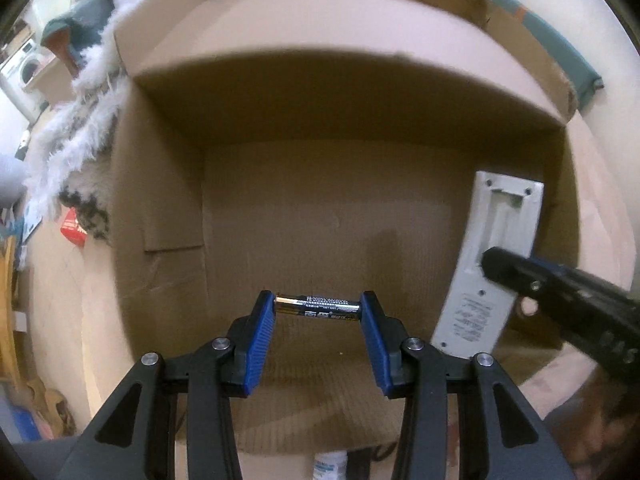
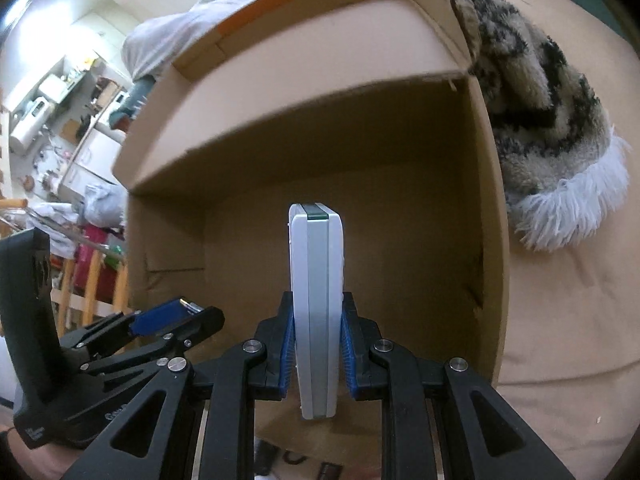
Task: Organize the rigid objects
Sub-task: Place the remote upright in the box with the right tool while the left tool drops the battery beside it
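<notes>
Left hand-held gripper (image 1: 318, 308): pinching a battery (image 1: 318, 309) end to end, above the cardboard box (image 1: 280, 216) floor.
Right hand-held gripper (image 2: 318, 344): clamping a white remote (image 2: 316, 300), inside the box.
Surroundings: fluffy blanket (image 2: 540, 120) lying just beside the box wall.

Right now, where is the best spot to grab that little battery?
By its two flat ends, as the left claw holds it now: the battery lies crosswise, one pad capping each end. Its round sides would roll; come from above into the open cardboard box.
</notes>
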{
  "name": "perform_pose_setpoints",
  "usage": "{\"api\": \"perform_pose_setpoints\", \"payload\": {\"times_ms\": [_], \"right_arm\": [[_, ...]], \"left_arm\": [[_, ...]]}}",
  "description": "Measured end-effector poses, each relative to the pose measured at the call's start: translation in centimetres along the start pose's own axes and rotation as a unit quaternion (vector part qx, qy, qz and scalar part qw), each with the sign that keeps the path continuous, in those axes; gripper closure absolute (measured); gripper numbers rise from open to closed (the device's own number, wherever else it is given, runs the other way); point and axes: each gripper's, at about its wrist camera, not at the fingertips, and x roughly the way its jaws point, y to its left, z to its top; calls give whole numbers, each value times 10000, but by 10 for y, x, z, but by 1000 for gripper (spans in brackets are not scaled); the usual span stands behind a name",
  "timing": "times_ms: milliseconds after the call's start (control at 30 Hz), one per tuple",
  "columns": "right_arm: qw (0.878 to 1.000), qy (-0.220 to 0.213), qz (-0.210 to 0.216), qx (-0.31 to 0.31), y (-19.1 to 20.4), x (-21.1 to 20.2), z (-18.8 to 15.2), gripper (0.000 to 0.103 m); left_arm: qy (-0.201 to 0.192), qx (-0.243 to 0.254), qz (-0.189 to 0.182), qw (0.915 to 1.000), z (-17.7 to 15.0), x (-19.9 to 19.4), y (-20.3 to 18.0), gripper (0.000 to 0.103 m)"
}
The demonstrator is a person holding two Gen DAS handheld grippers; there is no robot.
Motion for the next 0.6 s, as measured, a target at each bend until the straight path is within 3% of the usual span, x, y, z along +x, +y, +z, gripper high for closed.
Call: {"api": "perform_pose_setpoints", "payload": {"times_ms": [600], "right_arm": [[9992,274,-204,-204,15,31,0,81]], "left_arm": [[-13,-253,117,9996,-7,19,7,63]]}}
